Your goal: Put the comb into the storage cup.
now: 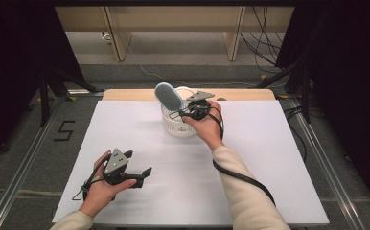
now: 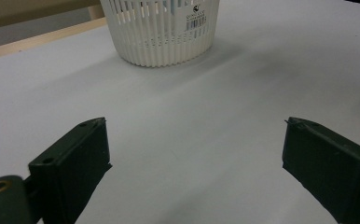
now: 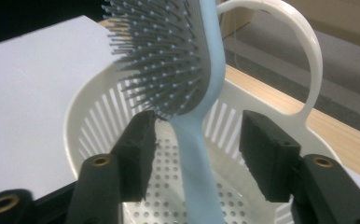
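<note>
hairbrush, pale blue, grey bristles

Your sleeves are cream, soft knit, reaching to the wrists; your left gripper is black with a grey three-cornered plate on top, dotted with dark screw holes; your right gripper is built the same; a thick black cable loops from it along your forearm; the blocky matte black jaws carry brass-ringed screw holes at the base
</note>
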A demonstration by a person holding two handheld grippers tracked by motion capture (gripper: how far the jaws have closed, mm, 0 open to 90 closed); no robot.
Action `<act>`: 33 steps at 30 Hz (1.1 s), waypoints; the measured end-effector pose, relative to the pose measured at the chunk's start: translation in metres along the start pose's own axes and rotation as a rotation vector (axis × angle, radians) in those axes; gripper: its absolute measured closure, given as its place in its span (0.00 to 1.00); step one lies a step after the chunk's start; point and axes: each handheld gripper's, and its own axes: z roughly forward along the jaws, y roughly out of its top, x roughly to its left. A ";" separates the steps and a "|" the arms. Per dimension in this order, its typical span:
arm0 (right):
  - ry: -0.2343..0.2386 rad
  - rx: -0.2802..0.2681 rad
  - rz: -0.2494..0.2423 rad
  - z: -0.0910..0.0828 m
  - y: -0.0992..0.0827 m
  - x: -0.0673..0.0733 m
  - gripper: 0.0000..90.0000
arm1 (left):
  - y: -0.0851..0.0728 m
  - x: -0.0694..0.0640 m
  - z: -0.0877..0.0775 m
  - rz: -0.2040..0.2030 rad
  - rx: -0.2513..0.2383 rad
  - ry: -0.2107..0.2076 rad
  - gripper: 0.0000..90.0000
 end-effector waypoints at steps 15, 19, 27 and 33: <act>0.061 -0.031 0.032 -0.021 -0.001 0.000 0.24 | 0.000 0.000 0.000 0.001 0.002 0.004 0.08; 0.065 -0.032 0.025 -0.029 -0.005 -0.002 0.23 | 0.000 0.001 0.000 0.000 0.002 0.005 0.08; 0.061 -0.051 0.039 -0.049 -0.016 -0.010 0.22 | -0.001 0.001 -0.001 0.002 0.005 0.013 0.08; 0.064 -0.061 0.050 -0.062 -0.028 -0.013 0.22 | -0.001 0.001 0.000 0.001 0.007 0.017 0.08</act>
